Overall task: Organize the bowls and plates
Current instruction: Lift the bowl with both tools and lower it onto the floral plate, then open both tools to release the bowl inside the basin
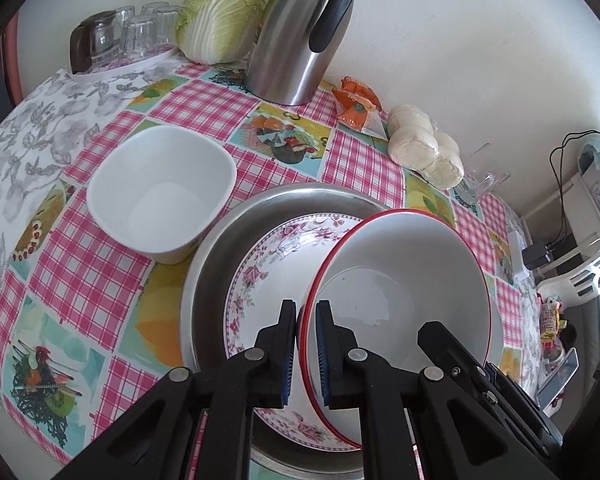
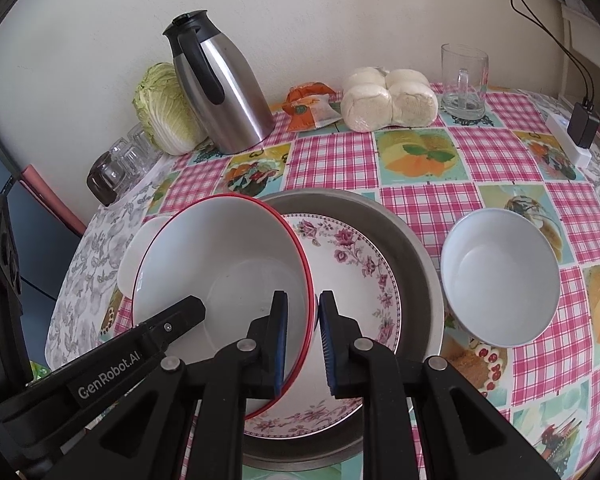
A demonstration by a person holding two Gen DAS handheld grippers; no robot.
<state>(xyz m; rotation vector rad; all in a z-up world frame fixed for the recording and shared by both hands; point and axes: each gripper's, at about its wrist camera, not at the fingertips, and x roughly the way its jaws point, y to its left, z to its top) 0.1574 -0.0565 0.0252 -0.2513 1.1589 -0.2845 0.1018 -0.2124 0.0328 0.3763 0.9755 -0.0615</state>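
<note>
A white bowl with a red rim (image 1: 404, 280) (image 2: 224, 264) hangs tilted just above a floral plate (image 1: 260, 272) (image 2: 352, 264). The plate lies inside a wide steel dish (image 1: 208, 256) (image 2: 412, 236). My left gripper (image 1: 306, 344) is shut on the bowl's left rim. On the opposite rim my right gripper (image 2: 303, 340) is shut too. Each view also shows the other gripper's black body at the bowl's far side. A white square bowl (image 1: 160, 196) sits left of the dish, and a round white bowl (image 2: 500, 276) sits to its right.
Along the wall stand a steel thermos jug (image 1: 300, 40) (image 2: 224, 88), a cabbage (image 1: 224, 12), upturned glasses on a tray (image 1: 132, 36), an orange packet (image 2: 312, 108), wrapped buns (image 2: 388, 100) and a glass mug (image 2: 464, 80). A checked cloth (image 2: 428, 200) covers the table.
</note>
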